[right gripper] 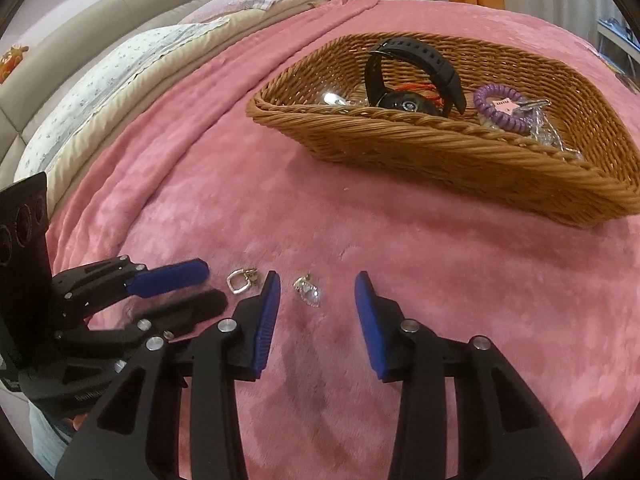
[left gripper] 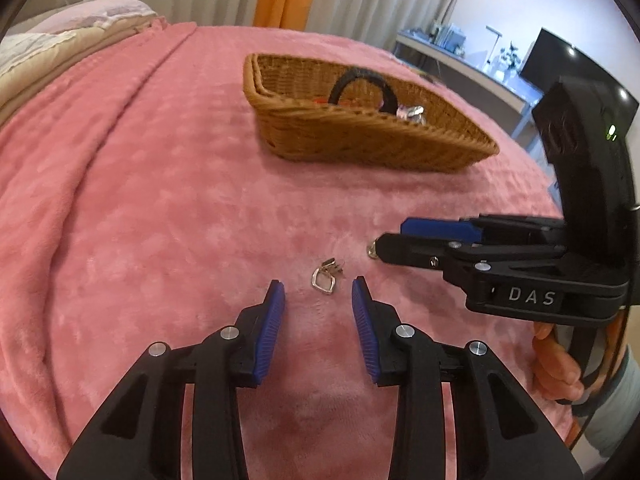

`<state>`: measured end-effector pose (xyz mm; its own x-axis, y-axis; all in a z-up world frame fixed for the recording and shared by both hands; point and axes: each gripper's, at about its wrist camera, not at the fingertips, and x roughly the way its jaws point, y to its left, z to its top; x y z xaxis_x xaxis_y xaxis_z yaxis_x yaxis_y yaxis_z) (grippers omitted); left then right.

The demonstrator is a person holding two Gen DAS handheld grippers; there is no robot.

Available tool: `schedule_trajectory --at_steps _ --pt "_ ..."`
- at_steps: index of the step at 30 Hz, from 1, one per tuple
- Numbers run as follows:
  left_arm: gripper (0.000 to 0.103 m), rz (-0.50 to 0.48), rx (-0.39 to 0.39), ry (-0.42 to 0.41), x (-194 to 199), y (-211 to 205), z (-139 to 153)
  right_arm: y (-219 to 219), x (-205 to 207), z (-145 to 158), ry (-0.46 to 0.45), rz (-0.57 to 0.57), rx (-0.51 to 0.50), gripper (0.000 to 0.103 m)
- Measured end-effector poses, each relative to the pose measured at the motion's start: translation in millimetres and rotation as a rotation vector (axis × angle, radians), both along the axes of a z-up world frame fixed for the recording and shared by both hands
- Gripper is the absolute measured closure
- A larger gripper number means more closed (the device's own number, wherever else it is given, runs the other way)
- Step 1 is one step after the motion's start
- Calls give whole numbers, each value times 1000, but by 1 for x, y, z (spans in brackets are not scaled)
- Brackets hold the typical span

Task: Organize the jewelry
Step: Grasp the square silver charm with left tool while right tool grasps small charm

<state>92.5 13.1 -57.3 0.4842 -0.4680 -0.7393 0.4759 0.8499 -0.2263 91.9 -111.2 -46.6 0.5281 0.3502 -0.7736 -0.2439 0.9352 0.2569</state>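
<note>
1. Your left gripper point(left gripper: 318, 286) has its blue-padded fingers spread apart with nothing between them, held low over the pink blanket point(left gripper: 160, 200).
2. A small silver square-looped earring point(left gripper: 324, 278) lies flat on the blanket just ahead of that gap, roughly centred between the two fingertips and touching neither.
3. Your right gripper point(right gripper: 318, 280) is also parted and empty (in the left wrist view it comes in sideways from the right, fingers stacked one over the other).
4. A clear crystal earring point(right gripper: 307, 292) lies on the blanket between the right gripper's fingertips, nearer the left-hand pad, with open fabric on both sides.
5. The square-looped piece sits just outside that same left-hand pad in the right wrist view, between the two tools.
6. Farther out, well apart from both grippers, a wicker basket point(right gripper: 400, 140) rests on the blanket.
7. Inside it you have a black wristwatch point(right gripper: 404, 76) standing on edge, a purple coil hair tie point(right gripper: 500, 110), a red cord point(right gripper: 416, 88) and some silvery pieces point(right gripper: 548, 132) at the right end.
</note>
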Motion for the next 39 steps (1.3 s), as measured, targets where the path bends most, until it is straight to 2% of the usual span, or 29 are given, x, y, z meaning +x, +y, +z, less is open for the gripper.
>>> schedule_trajectory --at_steps 3,5,8,9,11,20,26,33,39 --pt "70 -9 22 -8 0 -6 -1 5 5 -2 2 11 -13 72" --pt "70 -11 44 -11 1 -10 -2 8 6 -4 3 27 -20 83" --pt "71 -11 79 -15 1 -16 -4 11 4 -6 4 42 -35 94" --pt "73 -11 89 -22 0 -17 -4 12 3 -6 0 45 -40 94" --pt "91 -13 104 -27 -1 -19 -5 12 1 -5 -8 45 -46 94" --pt "91 -14 115 -69 -10 -22 0 -18 -14 4 -27 -21 -10 94" --pt "92 -20 99 -76 -25 -26 5 -61 -38 12 -48 -120 -31 94" --pt "91 -8 125 -71 -52 -34 3 -108 -66 3 -23 -247 -64 94" --pt "91 -53 120 -52 -66 -38 3 -108 -78 -2 -17 -236 -80 93"
